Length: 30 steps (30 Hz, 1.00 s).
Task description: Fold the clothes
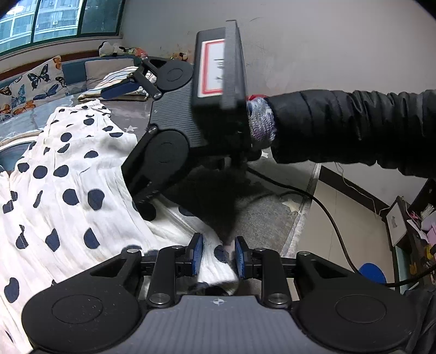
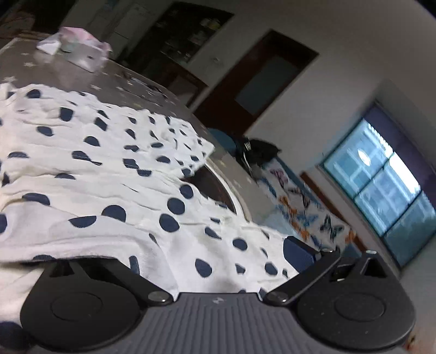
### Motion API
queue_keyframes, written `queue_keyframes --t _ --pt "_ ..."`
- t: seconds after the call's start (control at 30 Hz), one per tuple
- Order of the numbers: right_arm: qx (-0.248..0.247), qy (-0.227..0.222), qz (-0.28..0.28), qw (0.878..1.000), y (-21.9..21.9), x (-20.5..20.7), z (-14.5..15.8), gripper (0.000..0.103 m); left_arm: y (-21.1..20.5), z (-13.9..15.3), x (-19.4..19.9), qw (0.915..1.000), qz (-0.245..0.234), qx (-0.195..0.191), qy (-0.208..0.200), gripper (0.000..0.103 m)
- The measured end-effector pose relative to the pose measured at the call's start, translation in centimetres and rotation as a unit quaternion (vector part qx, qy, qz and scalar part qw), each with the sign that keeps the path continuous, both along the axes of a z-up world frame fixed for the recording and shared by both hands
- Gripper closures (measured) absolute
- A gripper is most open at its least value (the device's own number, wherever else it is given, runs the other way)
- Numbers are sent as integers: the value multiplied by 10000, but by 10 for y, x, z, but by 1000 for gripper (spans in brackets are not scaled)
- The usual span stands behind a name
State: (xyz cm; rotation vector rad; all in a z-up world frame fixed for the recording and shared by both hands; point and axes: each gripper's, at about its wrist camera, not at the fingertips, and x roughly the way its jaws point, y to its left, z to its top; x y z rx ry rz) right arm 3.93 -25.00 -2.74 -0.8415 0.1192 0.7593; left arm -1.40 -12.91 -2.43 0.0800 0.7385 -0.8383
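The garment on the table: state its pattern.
White garment with dark navy polka dots, clearest in the right wrist view.

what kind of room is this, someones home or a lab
Most likely a lived-in home, a living room: a bench seat with a butterfly cushion under a big window, soft toys on the sill, and a polka-dot garment on the table.

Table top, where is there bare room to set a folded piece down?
Bare table shows between the polka-dot garment and the tissue pack, and right of the left gripper. The near side is crowded by cloth and both grippers.
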Motion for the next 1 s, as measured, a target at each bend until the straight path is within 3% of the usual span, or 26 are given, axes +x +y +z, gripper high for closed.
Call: queue_keyframes --t 0.23,0.43,0.77,1.0 --pt "-97 263 441 9986 -7 -1 4 0 1 -1 1 10000 24 -25 -13 76" --pt "-70 129 -33 9999 10 1 1 0 0 -1 0 10000 56 0 -51 75" --pt "-157 384 -515 9978 -25 -22 11 0 17 17 -17 9994 -88 -91 -321 64" --pt "-207 549 -955 9937 -48 -44 13 0 63 26 -27 9978 535 -116 -370 61"
